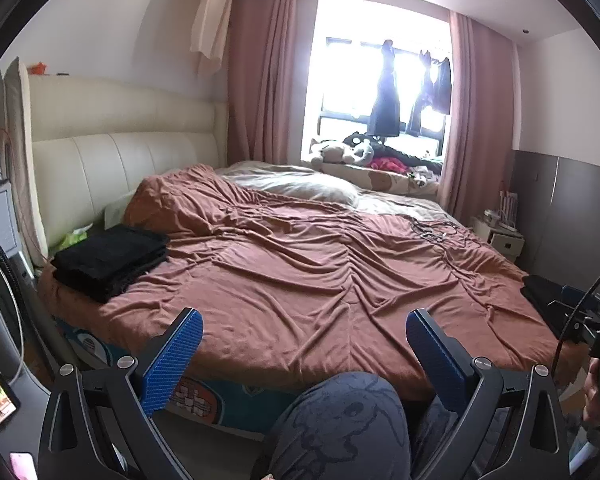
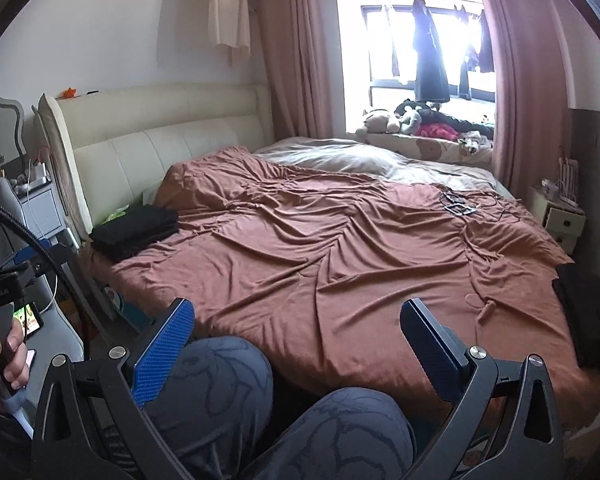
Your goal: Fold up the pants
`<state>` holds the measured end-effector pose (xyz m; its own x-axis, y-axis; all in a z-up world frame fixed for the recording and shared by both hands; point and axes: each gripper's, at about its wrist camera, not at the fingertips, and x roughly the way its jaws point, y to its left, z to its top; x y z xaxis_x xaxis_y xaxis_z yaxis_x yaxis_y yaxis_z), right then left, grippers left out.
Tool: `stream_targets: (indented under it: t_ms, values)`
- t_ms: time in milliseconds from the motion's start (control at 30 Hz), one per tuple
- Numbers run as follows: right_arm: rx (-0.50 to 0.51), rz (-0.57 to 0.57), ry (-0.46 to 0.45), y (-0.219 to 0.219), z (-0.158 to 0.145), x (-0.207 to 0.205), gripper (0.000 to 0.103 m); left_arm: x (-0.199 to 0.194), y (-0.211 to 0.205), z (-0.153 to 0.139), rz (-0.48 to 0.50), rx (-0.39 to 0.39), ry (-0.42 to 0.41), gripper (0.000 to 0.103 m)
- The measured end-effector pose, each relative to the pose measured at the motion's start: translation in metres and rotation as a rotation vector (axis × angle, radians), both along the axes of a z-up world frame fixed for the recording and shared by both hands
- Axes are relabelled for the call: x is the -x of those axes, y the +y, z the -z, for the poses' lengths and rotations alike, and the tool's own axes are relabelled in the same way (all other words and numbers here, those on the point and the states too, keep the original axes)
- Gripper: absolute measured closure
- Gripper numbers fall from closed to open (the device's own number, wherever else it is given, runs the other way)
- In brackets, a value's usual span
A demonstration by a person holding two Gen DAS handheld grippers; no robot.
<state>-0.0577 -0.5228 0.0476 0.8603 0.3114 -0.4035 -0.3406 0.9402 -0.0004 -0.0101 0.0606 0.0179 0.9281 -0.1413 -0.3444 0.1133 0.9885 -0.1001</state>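
A: Closest in, what do the tongs show?

B: The left gripper (image 1: 304,330) has its blue-padded fingers (image 1: 176,356) spread wide with nothing between them. It hangs over the person's knee (image 1: 340,424) in grey patterned trousers, at the near edge of the bed. The right gripper (image 2: 298,320) is likewise agape and empty, above both knees (image 2: 220,384).

A: And the pants?

B: Neither pair of tongs touches them. A folded stack of black pants (image 1: 110,260) sits on the rust-brown bedcover (image 1: 320,264) at its left corner near the headboard, well apart from the left gripper and to its left. The right wrist view shows the same stack (image 2: 136,230) far left of the right gripper.

A: Anything else black?

B: A dark garment (image 2: 588,320) lies at the bed's right edge, beyond the right gripper's right finger; whether it is pants I cannot tell.

A: Farther back?

B: Tangled cables (image 2: 460,204) lie on the cover, then a pale pillow (image 2: 332,160), the cream padded headboard (image 2: 160,136), pink curtains (image 2: 296,52), and a bright window (image 2: 408,40) with dark clothes hanging before it.
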Motion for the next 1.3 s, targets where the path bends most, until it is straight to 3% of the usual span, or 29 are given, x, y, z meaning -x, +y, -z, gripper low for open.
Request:
stream_targets:
  t_ms: [1300]
  values:
    - [-0.013,-0.003,0.029,0.0022,0.0078,-0.0032,0.000,0.0041,0.0032,0.0049,-0.002,0.009,0.005,0.000]
